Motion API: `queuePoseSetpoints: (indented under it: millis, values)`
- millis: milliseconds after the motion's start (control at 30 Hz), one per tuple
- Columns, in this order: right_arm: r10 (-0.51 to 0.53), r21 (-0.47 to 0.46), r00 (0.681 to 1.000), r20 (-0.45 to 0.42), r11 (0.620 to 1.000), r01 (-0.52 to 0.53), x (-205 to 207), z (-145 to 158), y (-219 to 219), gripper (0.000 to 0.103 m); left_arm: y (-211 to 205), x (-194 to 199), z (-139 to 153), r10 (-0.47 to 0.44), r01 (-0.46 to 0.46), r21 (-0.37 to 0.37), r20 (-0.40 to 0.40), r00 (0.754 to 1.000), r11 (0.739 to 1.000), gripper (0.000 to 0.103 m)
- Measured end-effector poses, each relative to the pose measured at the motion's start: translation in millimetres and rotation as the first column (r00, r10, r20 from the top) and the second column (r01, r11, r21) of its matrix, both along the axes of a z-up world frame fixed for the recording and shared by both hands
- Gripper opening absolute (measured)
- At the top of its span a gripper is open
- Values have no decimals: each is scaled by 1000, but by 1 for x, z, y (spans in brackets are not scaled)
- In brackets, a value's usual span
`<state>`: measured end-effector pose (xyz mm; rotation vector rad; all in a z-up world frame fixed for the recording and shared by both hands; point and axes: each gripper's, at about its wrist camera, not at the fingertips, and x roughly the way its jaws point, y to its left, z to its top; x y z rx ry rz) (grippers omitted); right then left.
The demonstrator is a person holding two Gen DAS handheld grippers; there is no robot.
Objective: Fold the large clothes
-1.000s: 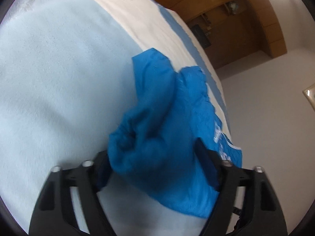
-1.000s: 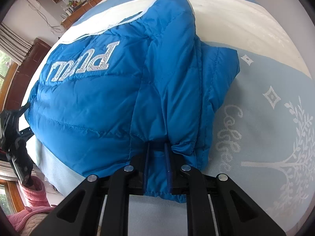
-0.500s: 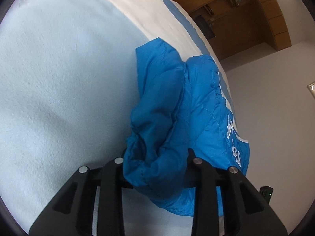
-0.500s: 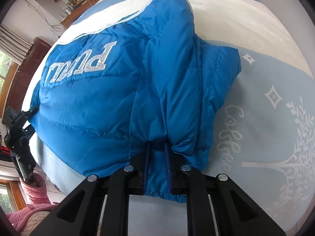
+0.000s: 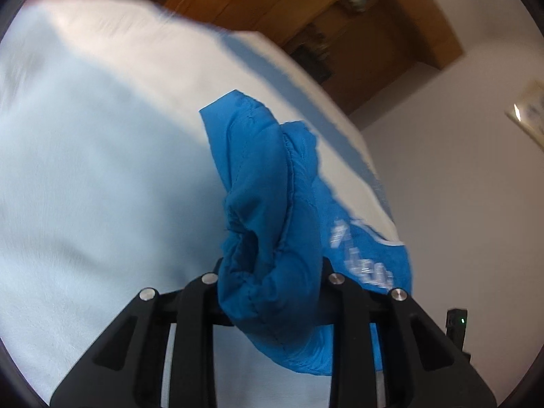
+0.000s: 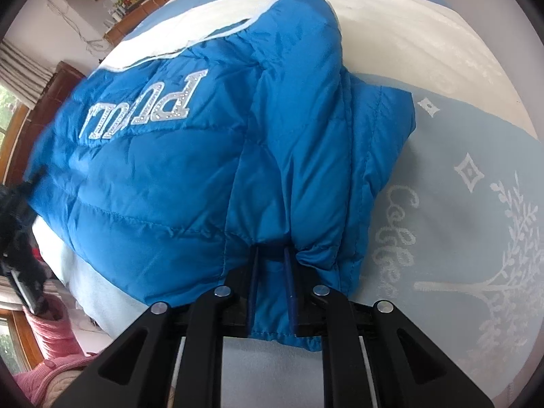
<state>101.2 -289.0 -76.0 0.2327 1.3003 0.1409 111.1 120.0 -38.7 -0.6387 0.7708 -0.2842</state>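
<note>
A bright blue puffer jacket (image 6: 190, 176) with silver lettering lies on a bed with a pale blue and white blanket (image 6: 476, 224). My right gripper (image 6: 272, 272) is shut on the jacket's near hem, fabric pinched between its fingers. In the left wrist view my left gripper (image 5: 270, 272) is shut on a bunched sleeve cuff of the jacket (image 5: 272, 224), held up above the blanket (image 5: 102, 187). The left gripper also shows as a dark blurred shape at the far left of the right wrist view (image 6: 20, 224).
Wooden cabinets (image 5: 340, 17) and a white wall (image 5: 459, 170) stand beyond the bed. A pink garment (image 6: 51, 357) lies at the bed's lower left edge, and a window with curtains (image 6: 13, 78) is at far left.
My left gripper closed onto the sleeve cuff and has swung with it, the view now blurred by motion. The right gripper has stayed shut on the hem.
</note>
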Motion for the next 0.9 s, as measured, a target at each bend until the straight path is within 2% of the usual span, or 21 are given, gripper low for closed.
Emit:
queuePoseSetpoints:
  millis: [100,233,367,533,667,900]
  values:
    - [24,-28,999,24,999,-23,-1,10,4,17,-32,-4,37,-61,53,92,80,995,994,25]
    - [24,-21,997,69,1000,-22,-7,31,1,19,-83,-8,73,-166,136,195,148,975,971,25]
    - [-28,-46,995,91,998,33,-12,52,-15,19,-145,-10,97,-282,218,324,164,945,921,25]
    - [-76,-63,992,104,995,83,-16,72,-32,19,-208,-11,97,-419,337,397,139,897,854,25]
    - [-84,-60,991,102,994,90,-12,75,-38,19,-250,-7,84,-490,405,436,101,866,804,25]
    - [-86,-24,992,95,996,89,-17,71,-45,19,-286,12,48,-557,500,440,0,831,746,27]
